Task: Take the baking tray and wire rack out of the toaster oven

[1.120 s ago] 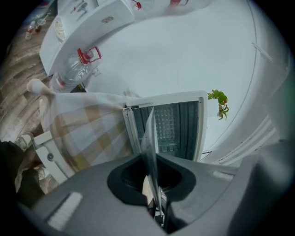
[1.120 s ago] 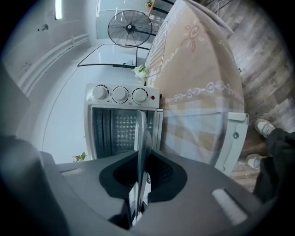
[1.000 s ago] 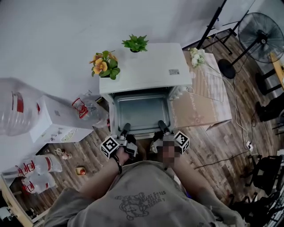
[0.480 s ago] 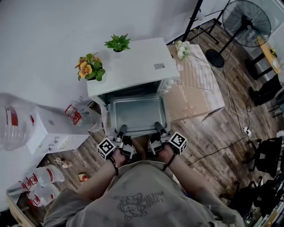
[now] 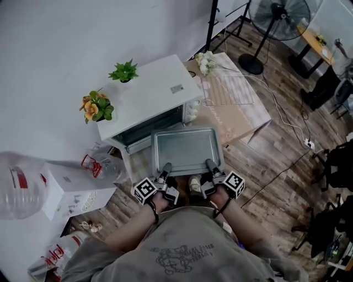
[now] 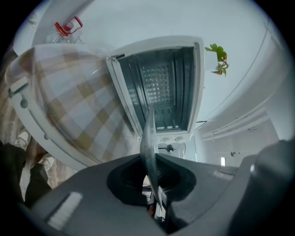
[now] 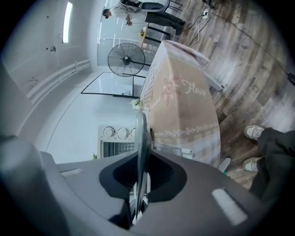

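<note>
Tongs come nearest, one pair in each hand just past the person's grey shirt: the left tongs point(image 5: 166, 166) and the right tongs point(image 5: 210, 163) each pinch the near rim of the baking tray point(image 5: 187, 148), the left pair toward its left corner and the right pair toward its right. Each gripper view shows the thin metal rim edge-on, clamped tight between that pair's jaws. A shoe point(image 5: 194, 183) shows on the wooden floor between the two hands. The tray is held roughly level and lies wholly outside the toaster oven point(image 5: 148, 99), just in front of its open mouth. The white oven's cavity (the left gripper view looks straight into it) has ribbed side walls. To the oven's right, the wire rack point(image 5: 230, 91) lies flat on a cloth-covered desk point(image 5: 251, 118), with white flowers point(image 5: 205, 59) at its far corner. At the oven's far edge stand an orange-flowered plant point(image 5: 95, 106) and a small green plant point(image 5: 124, 70). Farthest off is a standing fan point(image 5: 278, 14).
</note>
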